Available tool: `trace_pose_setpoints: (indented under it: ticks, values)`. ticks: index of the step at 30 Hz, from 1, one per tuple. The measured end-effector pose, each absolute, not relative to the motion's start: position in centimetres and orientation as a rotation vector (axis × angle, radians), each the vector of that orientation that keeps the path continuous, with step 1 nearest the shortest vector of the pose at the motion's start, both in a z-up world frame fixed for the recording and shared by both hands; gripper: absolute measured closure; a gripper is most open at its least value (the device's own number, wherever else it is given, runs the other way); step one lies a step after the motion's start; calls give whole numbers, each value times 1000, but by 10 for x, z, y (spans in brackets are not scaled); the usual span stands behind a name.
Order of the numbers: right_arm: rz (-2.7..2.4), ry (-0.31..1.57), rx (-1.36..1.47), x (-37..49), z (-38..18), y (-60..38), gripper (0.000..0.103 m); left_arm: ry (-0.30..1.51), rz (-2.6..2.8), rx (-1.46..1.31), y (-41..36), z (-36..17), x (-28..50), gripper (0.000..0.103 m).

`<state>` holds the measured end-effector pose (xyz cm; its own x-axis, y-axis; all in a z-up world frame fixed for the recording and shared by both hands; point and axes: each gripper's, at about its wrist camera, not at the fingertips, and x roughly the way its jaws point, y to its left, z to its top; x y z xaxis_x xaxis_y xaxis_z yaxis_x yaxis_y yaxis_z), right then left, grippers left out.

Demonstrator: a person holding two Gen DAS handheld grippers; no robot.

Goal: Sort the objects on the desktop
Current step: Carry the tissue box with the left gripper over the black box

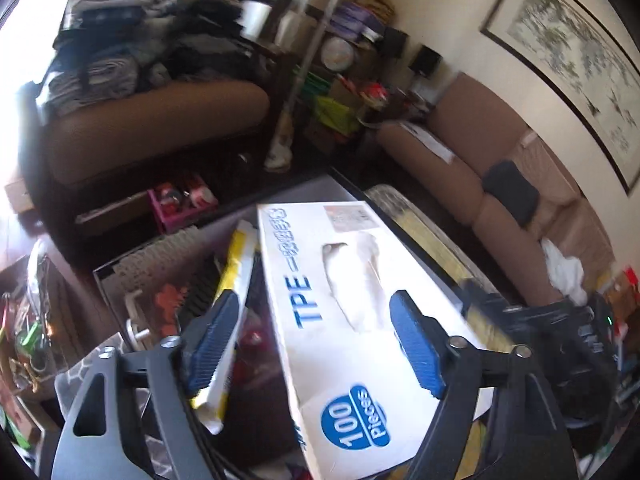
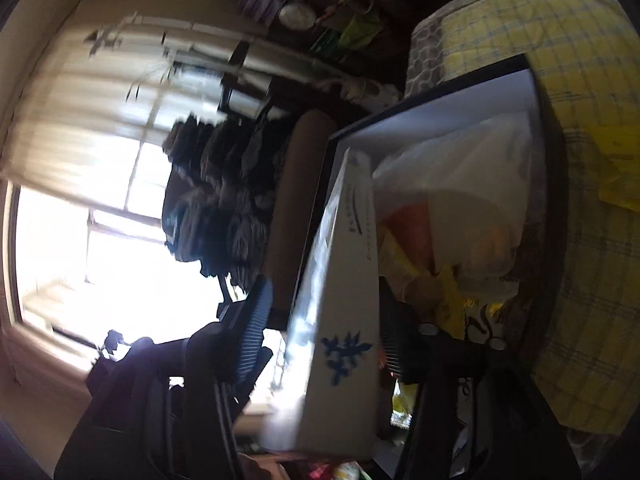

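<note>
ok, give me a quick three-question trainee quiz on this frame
1. True or false: the glove box is printed "100 Pieces".
2. The slim box leaning beside it is: A) yellow and white, B) green, C) red.
3. Fill in: with the box between its fingers, the right gripper stands ____ (open/shut).

Key: 1 true; 2 A; 3 open, since a gap shows between one finger and the box.

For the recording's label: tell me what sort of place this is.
Most likely a cluttered home living room: a brown sofa along the wall, a framed painting above it, and piles of folded clothes on another couch by the bright window.
</note>
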<state>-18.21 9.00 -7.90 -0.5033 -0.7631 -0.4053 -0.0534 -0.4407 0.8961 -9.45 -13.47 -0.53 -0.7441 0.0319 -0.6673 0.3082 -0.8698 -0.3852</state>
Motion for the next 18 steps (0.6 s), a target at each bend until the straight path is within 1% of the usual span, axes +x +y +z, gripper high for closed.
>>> trace_pose_setpoints:
  ticks: [1,2,5,6,8,9,11,12,13,15,16,17,18]
  values:
    - [-2009,-1345,1170,-182,-78,98,19,763,-2697,1043,-136,-9,-96,23]
    - [-2020,-1360,1161,-181,-78,104,19,784,-2692,1075,-137,-14,-99,23]
    - [-2031,-1199,1228,-179,-70,106,19,770,-2670,1232,-136,-29,-106,23]
    - [-2021,-1171,1250,-177,-71,107,19,772,-2657,1263,-137,-32,-108,23]
    - [-1991,-1136,1310,-174,-75,105,19,830,-2642,1289,-142,-38,-108,23]
    - [-1982,-1084,1359,-171,-78,103,19,850,-2639,1299,-144,-40,-108,23]
    - [-1949,-938,1441,-163,-80,88,29,865,-2641,1306,-146,-42,-107,23]
    - [-1935,-856,1471,-159,-78,78,46,870,-2640,1306,-148,-44,-107,23]
    - [-1930,-816,1474,-158,-73,72,65,877,-2637,1307,-149,-44,-107,23]
    - [-1958,-787,1419,-161,-59,68,67,896,-2641,1306,-151,-45,-107,23]
    - [-2018,-758,1386,-164,-50,67,71,897,-2643,1311,-153,-45,-108,23]
    - [-2080,-777,1352,-174,-37,71,73,895,-2647,1317,-153,-45,-108,23]
    - [-2160,-846,1294,-181,-30,81,76,894,-2650,1323,-152,-46,-107,22]
